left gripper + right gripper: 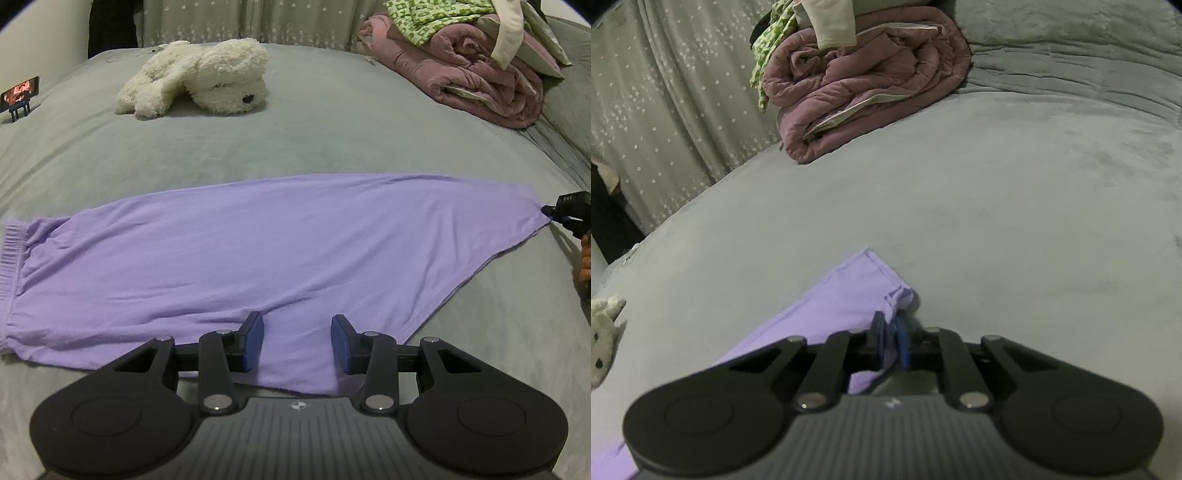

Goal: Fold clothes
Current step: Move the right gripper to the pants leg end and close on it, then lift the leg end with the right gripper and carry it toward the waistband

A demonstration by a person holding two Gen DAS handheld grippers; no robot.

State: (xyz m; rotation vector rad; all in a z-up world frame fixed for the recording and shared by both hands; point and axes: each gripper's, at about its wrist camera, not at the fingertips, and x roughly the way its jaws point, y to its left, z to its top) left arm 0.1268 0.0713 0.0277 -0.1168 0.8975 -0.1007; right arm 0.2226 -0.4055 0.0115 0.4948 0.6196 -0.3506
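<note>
A lilac garment (266, 251) lies spread flat across the grey bed (295, 140), with its ribbed elastic band at the far left. My left gripper (297, 341) hovers at the garment's near edge. Its blue pads stand apart with flat cloth between them, so it is open and grips nothing. My right gripper (891, 341) is shut on the garment's right-hand corner (886, 291), and the cloth bunches at its pads. In the left wrist view the right gripper (550, 214) shows at the right edge, pinching that pulled-out corner, with a hand just below it.
A white plush dog (199, 77) lies at the back of the bed. A folded pink quilt (461, 77) topped with green patterned cloth (424, 18) sits at the back right. A phone on a small stand (18, 96) is at the far left. A starred curtain (665, 110) hangs behind.
</note>
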